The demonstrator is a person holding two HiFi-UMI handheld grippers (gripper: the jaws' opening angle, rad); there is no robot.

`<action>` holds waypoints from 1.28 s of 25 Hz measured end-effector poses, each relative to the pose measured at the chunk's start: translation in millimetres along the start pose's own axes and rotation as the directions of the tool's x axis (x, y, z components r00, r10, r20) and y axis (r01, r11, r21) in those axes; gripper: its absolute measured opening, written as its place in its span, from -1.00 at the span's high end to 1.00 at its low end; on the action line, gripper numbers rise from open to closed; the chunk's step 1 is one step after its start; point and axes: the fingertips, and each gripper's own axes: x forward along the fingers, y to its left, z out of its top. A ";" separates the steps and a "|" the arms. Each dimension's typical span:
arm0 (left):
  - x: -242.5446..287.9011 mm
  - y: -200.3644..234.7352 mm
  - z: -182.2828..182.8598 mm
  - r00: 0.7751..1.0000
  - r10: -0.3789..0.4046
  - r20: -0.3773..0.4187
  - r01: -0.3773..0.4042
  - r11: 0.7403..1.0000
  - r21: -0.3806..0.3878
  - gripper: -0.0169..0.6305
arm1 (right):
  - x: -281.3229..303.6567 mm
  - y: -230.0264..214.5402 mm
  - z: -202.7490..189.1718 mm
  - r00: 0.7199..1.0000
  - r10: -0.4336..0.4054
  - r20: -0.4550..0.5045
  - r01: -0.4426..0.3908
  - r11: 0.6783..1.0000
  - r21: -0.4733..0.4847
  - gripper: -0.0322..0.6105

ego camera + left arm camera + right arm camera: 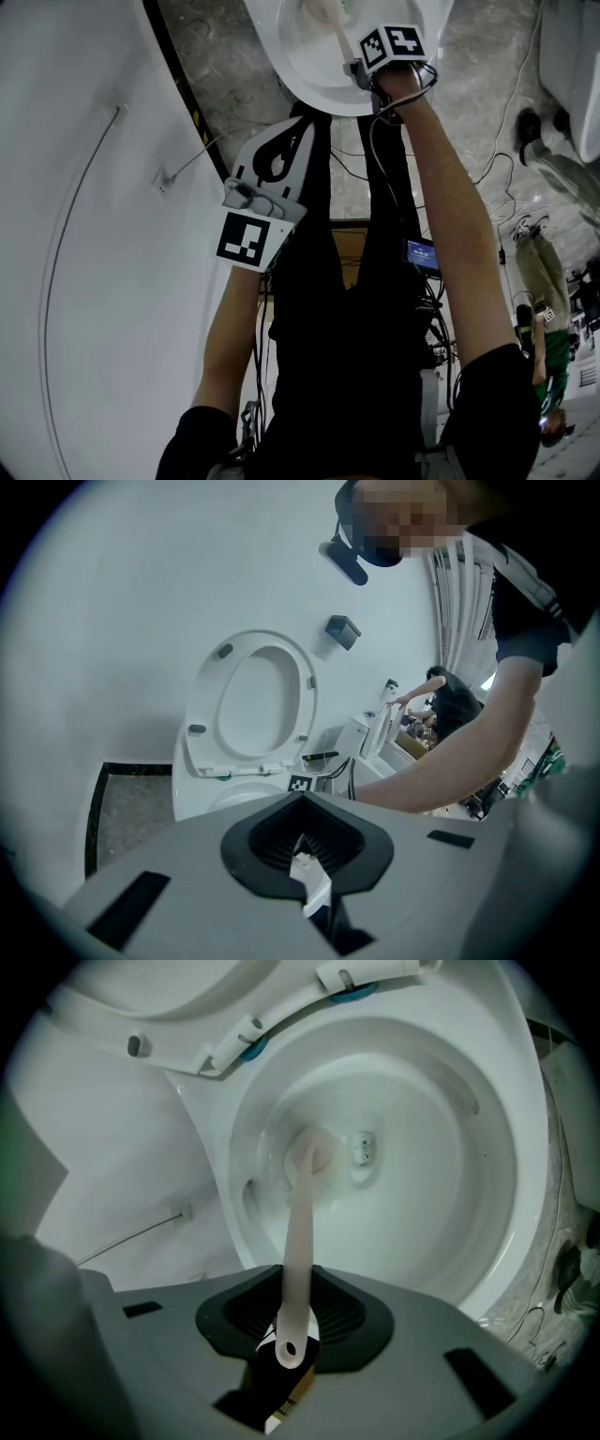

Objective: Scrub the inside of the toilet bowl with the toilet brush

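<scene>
In the right gripper view my right gripper (295,1321) is shut on the white handle of the toilet brush (298,1241). The brush head (309,1152) rests low in the white toilet bowl (450,1147), just left of the drain hole. In the head view the bowl (319,70) lies at the top, with the right gripper (361,70) over its rim. My left gripper (267,187) hangs back from the bowl, shut with nothing in it. In the left gripper view the left gripper (305,841) points at the toilet with its seat (248,700) raised.
A white wall (84,281) runs along the left, with a thin cable (187,164) on it. Cables (497,159) trail over the stone floor. Another toilet (572,56) and another person (548,309) are at the right. More toilets (375,733) stand behind.
</scene>
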 end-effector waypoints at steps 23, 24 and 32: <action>6.3 -4.8 -13.5 1.000 0.000 -0.016 0.000 1.000 -0.008 0.91 | 17.6 -37.8 -19.7 0.988 -0.126 -0.084 0.125 0.992 -0.017 0.58; 6.2 -6.1 -13.7 1.000 -0.002 -0.015 0.001 1.000 -0.008 0.91 | 16.5 -41.4 -23.0 0.987 -0.134 -0.093 0.133 0.991 -0.016 0.58; 8.1 -15.6 -3.8 1.000 -0.015 0.009 0.015 1.000 -0.004 0.91 | -0.2 -70.7 -47.6 0.963 -0.217 -0.162 0.215 0.976 -0.033 0.58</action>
